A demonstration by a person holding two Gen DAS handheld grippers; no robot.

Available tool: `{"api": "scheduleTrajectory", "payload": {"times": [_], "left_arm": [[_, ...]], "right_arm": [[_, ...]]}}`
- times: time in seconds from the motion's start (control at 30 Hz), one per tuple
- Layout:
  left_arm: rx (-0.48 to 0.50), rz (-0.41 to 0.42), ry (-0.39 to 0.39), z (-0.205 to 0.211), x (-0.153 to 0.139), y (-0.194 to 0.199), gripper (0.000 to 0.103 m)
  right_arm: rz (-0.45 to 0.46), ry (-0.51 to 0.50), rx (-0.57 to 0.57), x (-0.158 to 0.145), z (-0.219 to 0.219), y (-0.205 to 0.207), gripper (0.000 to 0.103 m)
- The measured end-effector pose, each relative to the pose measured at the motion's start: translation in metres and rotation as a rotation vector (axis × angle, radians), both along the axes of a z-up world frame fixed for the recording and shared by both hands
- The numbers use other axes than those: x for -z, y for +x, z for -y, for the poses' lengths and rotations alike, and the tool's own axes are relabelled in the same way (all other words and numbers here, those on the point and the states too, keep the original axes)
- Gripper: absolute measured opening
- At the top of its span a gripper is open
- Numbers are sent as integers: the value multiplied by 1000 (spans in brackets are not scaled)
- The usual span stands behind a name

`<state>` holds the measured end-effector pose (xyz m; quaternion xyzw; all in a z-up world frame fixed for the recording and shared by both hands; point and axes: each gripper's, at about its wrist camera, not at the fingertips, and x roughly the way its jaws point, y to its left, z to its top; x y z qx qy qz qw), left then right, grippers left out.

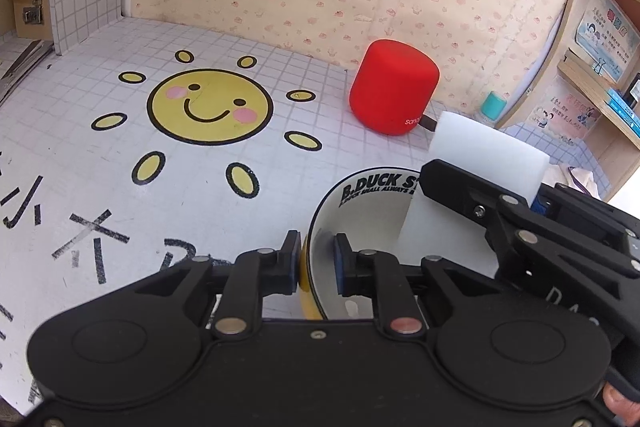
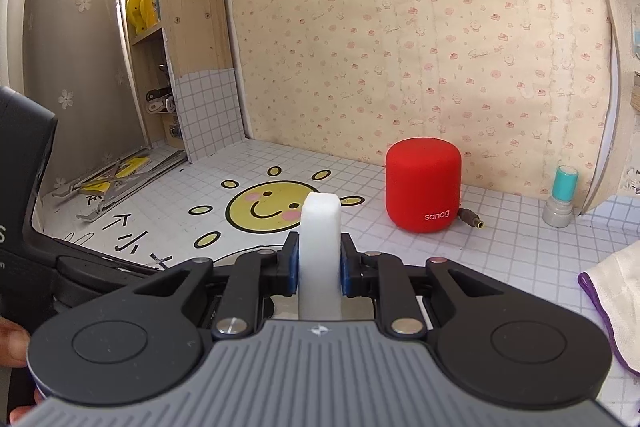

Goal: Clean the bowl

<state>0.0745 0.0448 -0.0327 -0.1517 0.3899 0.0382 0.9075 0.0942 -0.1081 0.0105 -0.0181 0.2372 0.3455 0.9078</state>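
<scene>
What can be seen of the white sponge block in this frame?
The white sponge block is a plain, matte, foam-like slab with rounded corners and no markings. The right gripper is shut on it, blue pads pressing its two broad faces. In the left wrist view it reaches down into the bowl, which the left gripper pinches by the rim; whether it touches the bowl's inner wall cannot be told.

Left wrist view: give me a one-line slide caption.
Left tool grips the bowl by its rim while the right tool presses a white sponge inside.
</scene>
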Motion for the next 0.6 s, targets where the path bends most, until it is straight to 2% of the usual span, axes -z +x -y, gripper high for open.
{"api": "scheduleTrajectory", "payload": {"times": [0.13, 0.23, 0.4, 0.6], "left_arm": [[-53, 3, -18, 1, 3, -1, 18], [-32, -9, -19, 3, 4, -7, 18], [30, 19, -6, -5, -4, -6, 18], [147, -11, 32, -6, -6, 15, 18]], "right_arm": [[-5, 11, 36, 2, -1, 5, 22], [0, 9, 41, 4, -3, 4, 22], [2, 14, 47, 4, 1, 1, 22], [1, 12, 50, 4, 2, 1, 22]]}}
